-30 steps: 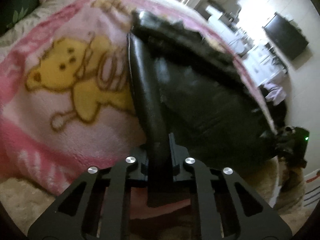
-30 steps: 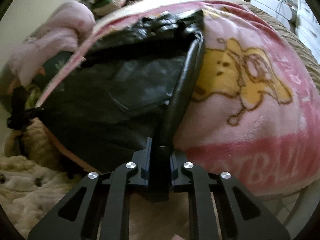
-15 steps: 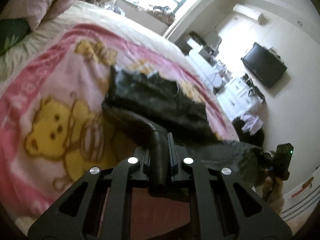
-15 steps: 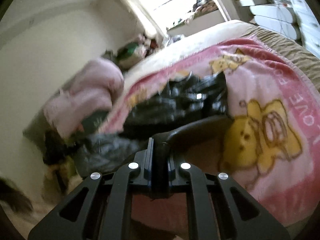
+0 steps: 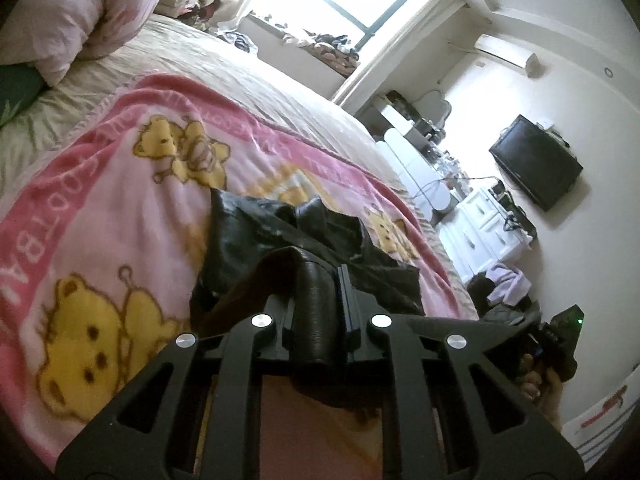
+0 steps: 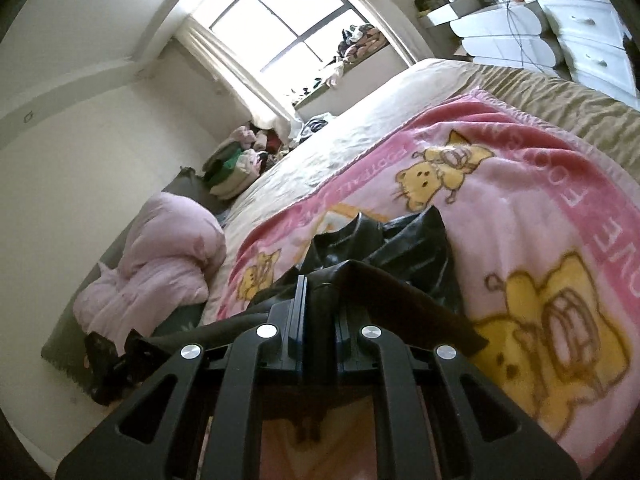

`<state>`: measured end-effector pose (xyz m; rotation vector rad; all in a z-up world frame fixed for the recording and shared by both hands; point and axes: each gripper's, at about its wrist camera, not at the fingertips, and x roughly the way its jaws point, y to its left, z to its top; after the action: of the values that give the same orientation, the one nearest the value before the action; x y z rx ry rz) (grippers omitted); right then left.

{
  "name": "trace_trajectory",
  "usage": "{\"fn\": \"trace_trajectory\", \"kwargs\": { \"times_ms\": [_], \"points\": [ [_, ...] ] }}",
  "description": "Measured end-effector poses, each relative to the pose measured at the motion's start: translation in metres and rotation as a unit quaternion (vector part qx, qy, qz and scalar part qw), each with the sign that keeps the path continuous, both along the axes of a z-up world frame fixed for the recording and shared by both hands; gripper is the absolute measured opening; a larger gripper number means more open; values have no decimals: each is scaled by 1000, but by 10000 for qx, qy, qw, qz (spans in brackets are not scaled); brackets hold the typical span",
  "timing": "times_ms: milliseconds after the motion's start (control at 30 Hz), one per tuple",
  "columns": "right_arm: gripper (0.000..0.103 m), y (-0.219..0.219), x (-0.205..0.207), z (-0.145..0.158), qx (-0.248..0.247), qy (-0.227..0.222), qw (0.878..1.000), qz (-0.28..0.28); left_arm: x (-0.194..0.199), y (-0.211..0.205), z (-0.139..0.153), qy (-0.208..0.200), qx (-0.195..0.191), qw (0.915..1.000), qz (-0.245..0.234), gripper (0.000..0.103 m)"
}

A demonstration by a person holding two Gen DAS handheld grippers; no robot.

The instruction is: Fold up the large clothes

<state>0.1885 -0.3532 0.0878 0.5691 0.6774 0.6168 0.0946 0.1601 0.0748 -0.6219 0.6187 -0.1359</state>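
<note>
Pink pillow point(image 5: 60, 20): bunched at the head of the bed point(image 5: 248, 80), far left, touching a green cushion.
Blanket point(image 5: 120, 208): pink fleece with yellow bears and lettering, spread over the beige cover and reaching the bed's near edge.
Left tool point(image 5: 316, 312): jaws narrow, clamped on a thick black roll of the garment that pokes out between them.
Black garment point(image 5: 280, 236): a dark leathery piece; its far part lies crumpled on the middle of the blanket, its near edge is lifted off the bed and strung between the two tools.
Right tool point(image 6: 320, 312): jaws narrow too, pinching another fold of the same garment point(image 6: 404, 248), with brownish lining falling away to its right.
Other hand point(image 5: 540, 384): seen from the left wrist view at the bed's right edge, fingers wrapped round the second handle.
Room, right side: white drawers point(image 5: 484, 224) beside the bed, a dark television point(image 5: 536, 162) on the wall, a bright window point(image 6: 288, 28) beyond the bed's far end.
</note>
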Motion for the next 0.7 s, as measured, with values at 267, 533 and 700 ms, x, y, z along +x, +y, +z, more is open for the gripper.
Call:
{"fn": "trace_trajectory", "kwargs": {
  "times_ms": [267, 533, 700],
  "points": [
    [11, 23, 38, -4, -273, -21, 9993, -247, 43, 9, -8, 162, 79, 9998, -28, 10],
    [12, 39, 69, -14, -489, 22, 9979, -417, 78, 15, -24, 274, 143, 9994, -137, 11],
    [13, 48, 88, -24, -715, 113, 9962, -486, 99, 19, -40, 400, 42, 9991, -155, 13]
  ]
}}
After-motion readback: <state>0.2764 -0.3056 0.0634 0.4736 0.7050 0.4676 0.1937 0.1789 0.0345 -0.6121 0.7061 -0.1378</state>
